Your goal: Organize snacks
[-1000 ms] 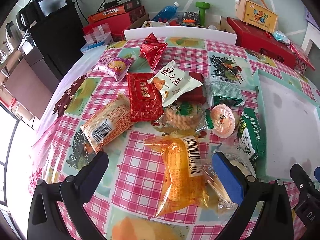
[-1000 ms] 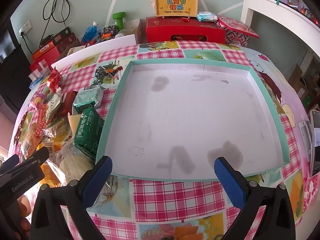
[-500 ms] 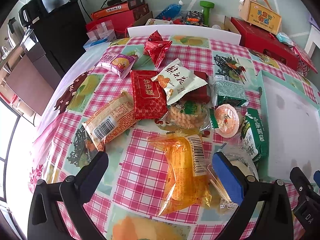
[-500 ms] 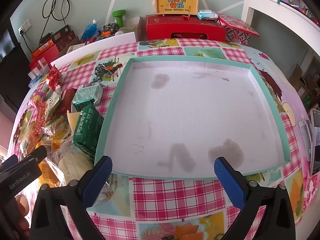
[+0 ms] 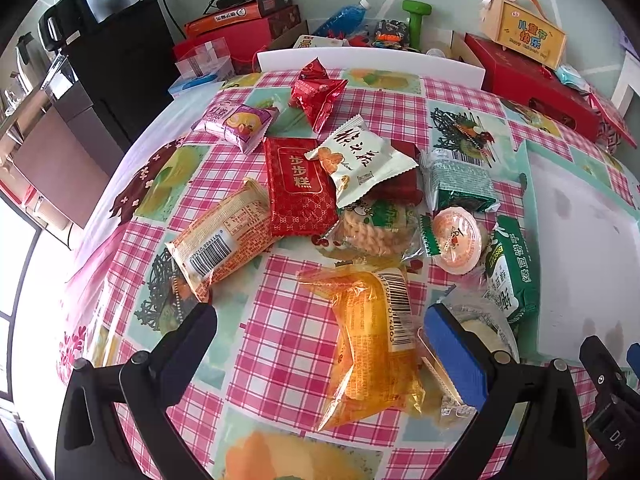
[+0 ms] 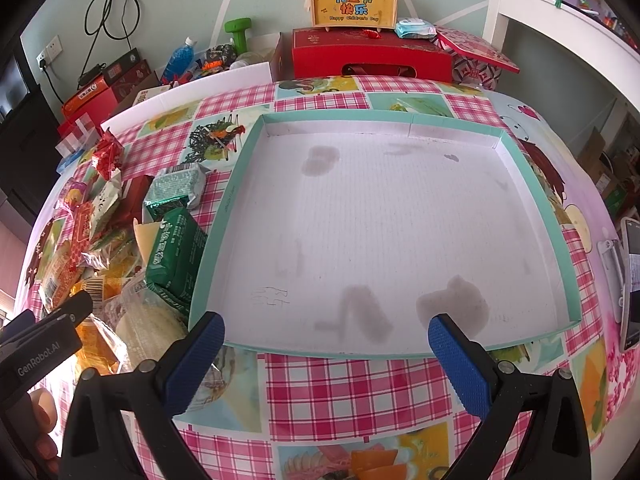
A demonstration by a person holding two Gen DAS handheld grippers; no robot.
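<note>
We have barely begun: the teal-rimmed tray (image 6: pixel 528 216) lies bare on the bench (image 6: pixel 352 384), and every snack sits heaped just beside its left wall. Our left claw (image 5: pixel 320 340) hangs wide over the orange packet (image 5: pixel 372 344); our right claw (image 6: pixel 326 344) gapes wide and carries nothing at the tray's near rim.

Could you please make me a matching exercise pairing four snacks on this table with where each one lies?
Things:
1. yellow pack
2. jelly cup
3. white pack
4. purple pack

Places:
A. overlapping the red pack's corner
B. far left of the pile
C. between the left tongs' fingers
D. beside the green pack

Pairs: 1-C, 2-D, 3-A, 4-B
</note>
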